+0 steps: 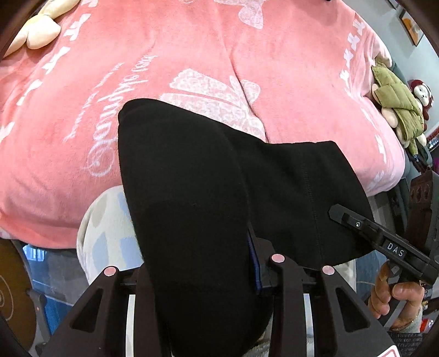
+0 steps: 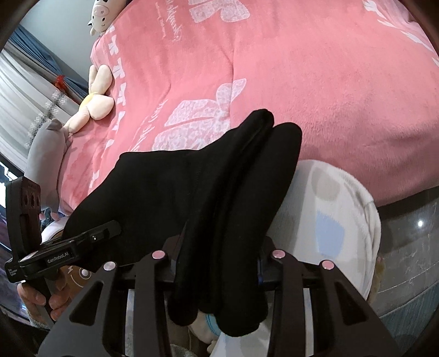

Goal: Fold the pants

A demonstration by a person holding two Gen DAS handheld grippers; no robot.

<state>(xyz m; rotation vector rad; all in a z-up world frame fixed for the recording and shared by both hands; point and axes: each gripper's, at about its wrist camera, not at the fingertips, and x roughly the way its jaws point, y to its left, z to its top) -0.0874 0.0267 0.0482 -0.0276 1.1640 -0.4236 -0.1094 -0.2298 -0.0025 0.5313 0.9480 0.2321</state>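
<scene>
The left gripper is clamped on a thick fold of the black pants, the cloth bunched between its fingers and spilling back over them toward the camera. The right gripper is likewise clamped on the pants, with two rolled folds hanging down between its fingers.

Between the two grippers the pants are stretched, held up over the near edge of the bed, the far folds reaching over the pink blanket.

In the left wrist view the right gripper enters from the lower right, its side marked "DAS", with the right hand on its handle. In the right wrist view the left gripper comes in from the lower left, labelled "GenRobot.AI", with the left hand below it.

The blanket bears white bows and cursive script too distorted to read. Under the pants lies a white cloth with pale blue and grey patches. A cream plush and a white cow plush sit at the blanket's edge; a monkey plush sits at the opposite edge, beside an olive padded one.
</scene>
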